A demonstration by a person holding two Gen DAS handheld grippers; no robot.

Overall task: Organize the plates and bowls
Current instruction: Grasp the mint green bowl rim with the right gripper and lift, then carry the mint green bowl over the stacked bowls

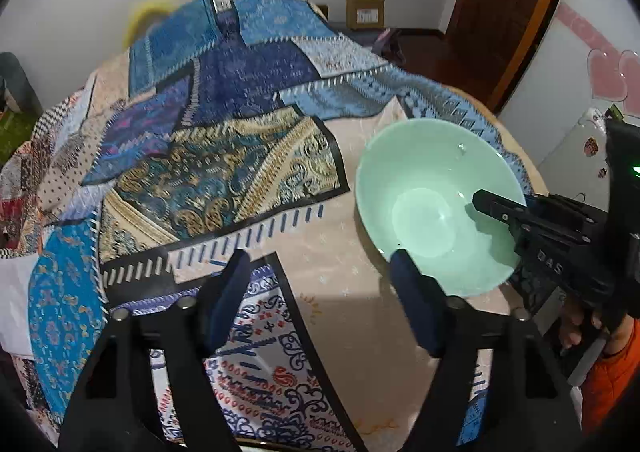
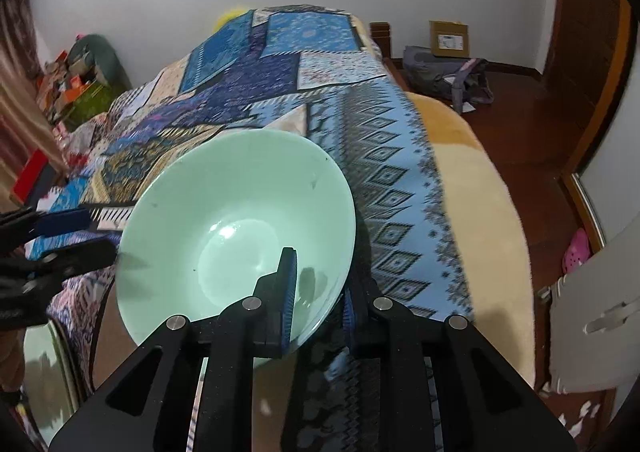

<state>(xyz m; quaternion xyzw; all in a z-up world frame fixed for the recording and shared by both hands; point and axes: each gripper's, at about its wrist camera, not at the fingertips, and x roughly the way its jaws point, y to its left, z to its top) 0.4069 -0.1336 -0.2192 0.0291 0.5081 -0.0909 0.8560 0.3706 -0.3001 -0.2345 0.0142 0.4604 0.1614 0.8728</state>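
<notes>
A pale green bowl (image 1: 424, 187) (image 2: 240, 211) rests on the patchwork cloth (image 1: 224, 155), close to its right edge. My right gripper (image 2: 320, 304) is shut on the bowl's near rim, with one finger inside the bowl and the other outside under the rim. The left wrist view shows its inner finger (image 1: 494, 207) reaching in from the right. My left gripper (image 1: 320, 284) stands open just left of the bowl. Its right finger (image 1: 412, 292) is at the bowl's near-left rim and its left finger (image 1: 228, 284) is over the cloth. Its pads press on nothing.
The cloth (image 2: 384, 171) lies over a cream blanket (image 2: 480, 191) whose edge drops to a wooden floor (image 2: 520, 111). A bag (image 2: 444, 79) and a cardboard box (image 2: 448, 37) sit by the far wall. A pale green shape (image 2: 44, 364) shows at the lower left. A hand in an orange sleeve (image 1: 612, 364) holds the right gripper.
</notes>
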